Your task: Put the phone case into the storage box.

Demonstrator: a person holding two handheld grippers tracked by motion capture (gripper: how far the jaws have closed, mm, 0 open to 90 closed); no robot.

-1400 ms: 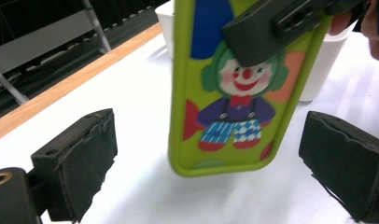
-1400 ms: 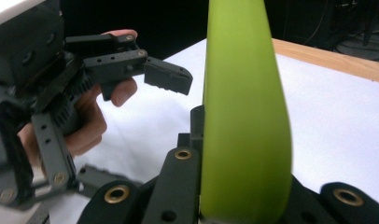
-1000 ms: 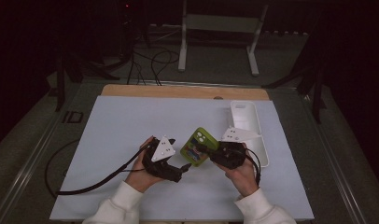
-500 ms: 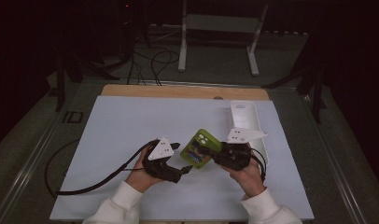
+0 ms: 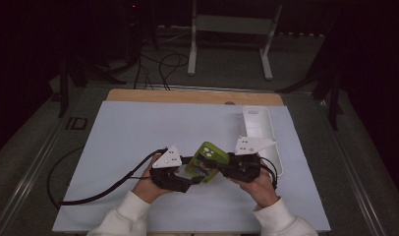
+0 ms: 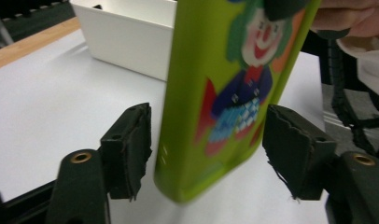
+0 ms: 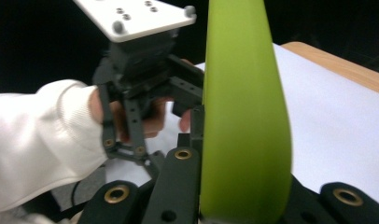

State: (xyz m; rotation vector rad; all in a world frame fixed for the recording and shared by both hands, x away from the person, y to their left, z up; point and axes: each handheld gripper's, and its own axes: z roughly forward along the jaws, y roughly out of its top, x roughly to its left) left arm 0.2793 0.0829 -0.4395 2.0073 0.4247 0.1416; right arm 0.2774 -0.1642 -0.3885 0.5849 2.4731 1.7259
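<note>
A bright green, flat rectangular phone case printed with a clown figure (image 5: 206, 161) hangs above the pale grey table mat (image 5: 138, 128), near the person's edge of the table, pinched at one end by the right gripper (image 5: 226, 169), whose black jaws are clamped flat against its two faces. The step in hand looks like a handover from one tool to the other: the left gripper (image 5: 191, 181) has just been closing its jaws around the case's free end, and in the left gripper view the case stands between the two black pads (image 6: 131, 149) with a narrow gap on either side, not yet touched. The next move likely calls for the left jaws to close fully on the case before the right lets go. A long white plastic tray (image 5: 259, 129) waits just beyond, to the right.
</note>
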